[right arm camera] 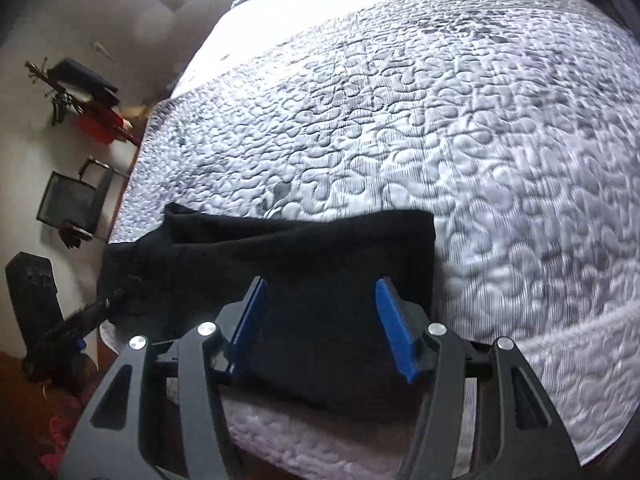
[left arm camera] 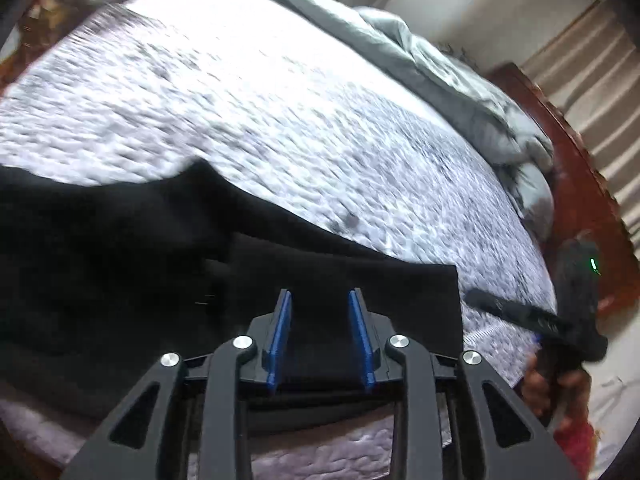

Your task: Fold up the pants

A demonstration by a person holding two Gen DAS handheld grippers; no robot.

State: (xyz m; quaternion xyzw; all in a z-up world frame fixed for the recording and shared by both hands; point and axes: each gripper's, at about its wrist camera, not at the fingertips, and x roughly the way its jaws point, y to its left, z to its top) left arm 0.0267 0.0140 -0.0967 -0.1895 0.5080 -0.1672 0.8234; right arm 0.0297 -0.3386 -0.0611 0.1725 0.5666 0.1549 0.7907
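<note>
Black pants (left arm camera: 160,280) lie folded on a white quilted bed (left arm camera: 280,120), near its front edge. My left gripper (left arm camera: 320,300) is open just above the pants' right end, blue pads apart, holding nothing. In the right wrist view the pants (right arm camera: 300,252) form a dark rectangle with a bunched end at the left. My right gripper (right arm camera: 320,284) is open over their near right part, empty. The right gripper also shows in the left wrist view (left arm camera: 520,316) at the right, beside the bed. The left gripper shows in the right wrist view (right arm camera: 96,308) at the pants' left end.
A grey duvet (left arm camera: 460,92) is heaped along the bed's far side. A red-brown wooden bed frame (left arm camera: 580,184) runs at the right. A chair (right arm camera: 76,204) and clutter (right arm camera: 84,100) stand on the floor left of the bed.
</note>
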